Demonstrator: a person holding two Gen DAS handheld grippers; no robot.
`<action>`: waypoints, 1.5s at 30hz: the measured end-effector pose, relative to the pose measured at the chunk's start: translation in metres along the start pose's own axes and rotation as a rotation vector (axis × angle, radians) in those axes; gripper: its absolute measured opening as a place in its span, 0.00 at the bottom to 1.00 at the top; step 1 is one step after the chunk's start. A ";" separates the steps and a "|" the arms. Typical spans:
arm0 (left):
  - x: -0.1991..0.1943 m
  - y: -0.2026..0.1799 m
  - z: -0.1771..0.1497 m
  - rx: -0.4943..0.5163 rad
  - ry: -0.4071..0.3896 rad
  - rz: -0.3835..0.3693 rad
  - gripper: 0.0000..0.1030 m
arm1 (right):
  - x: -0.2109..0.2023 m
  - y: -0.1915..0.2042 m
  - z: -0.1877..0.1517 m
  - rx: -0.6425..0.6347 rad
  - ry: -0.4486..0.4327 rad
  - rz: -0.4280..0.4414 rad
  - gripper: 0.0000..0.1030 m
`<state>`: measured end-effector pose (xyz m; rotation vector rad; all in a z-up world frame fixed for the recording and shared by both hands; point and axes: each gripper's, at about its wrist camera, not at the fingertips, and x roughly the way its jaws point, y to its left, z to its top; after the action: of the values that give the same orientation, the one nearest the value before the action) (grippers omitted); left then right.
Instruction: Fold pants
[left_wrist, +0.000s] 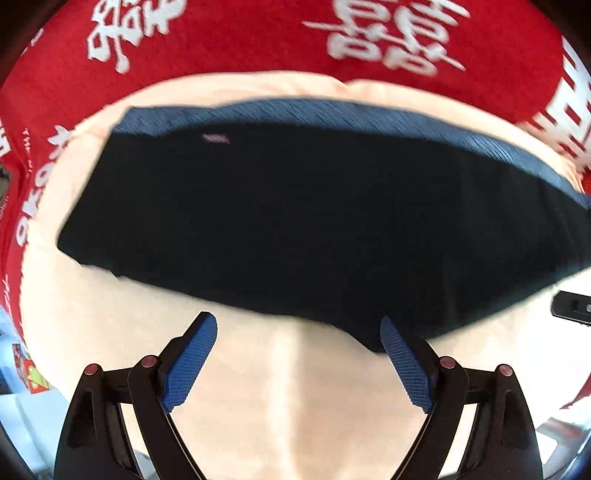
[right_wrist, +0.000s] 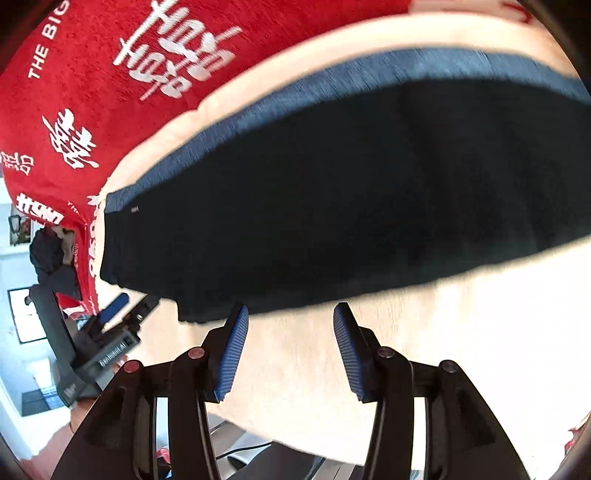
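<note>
Dark navy pants (left_wrist: 295, 214) lie folded flat on a pale peach cloth (left_wrist: 288, 398), with a lighter blue ribbed band along their far edge. They also show in the right wrist view (right_wrist: 332, 199). My left gripper (left_wrist: 298, 328) is open and empty, just short of the pants' near edge. My right gripper (right_wrist: 291, 314) is open and empty, at the pants' near edge. The left gripper also shows at the left of the right wrist view (right_wrist: 122, 314).
A red cloth with white lettering (left_wrist: 258, 37) lies beyond the peach cloth, also in the right wrist view (right_wrist: 92, 92). The table edge and the room floor show at the lower left (right_wrist: 33, 387). A dark bundle (right_wrist: 51, 258) sits past the red cloth's left end.
</note>
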<state>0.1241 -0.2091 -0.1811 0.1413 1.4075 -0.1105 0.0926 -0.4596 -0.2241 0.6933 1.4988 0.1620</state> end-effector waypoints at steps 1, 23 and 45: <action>-0.001 -0.007 -0.004 0.005 0.006 -0.002 0.89 | -0.001 -0.003 0.000 0.007 0.003 0.003 0.51; -0.006 -0.117 0.029 0.127 -0.016 -0.062 0.89 | -0.083 -0.155 -0.024 0.336 -0.269 0.054 0.56; 0.037 -0.203 0.078 0.109 -0.065 0.004 0.89 | -0.139 -0.298 -0.004 0.590 -0.507 0.137 0.12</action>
<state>0.1736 -0.4217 -0.2123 0.2288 1.3363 -0.1875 -0.0188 -0.7670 -0.2579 1.2075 1.0005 -0.3481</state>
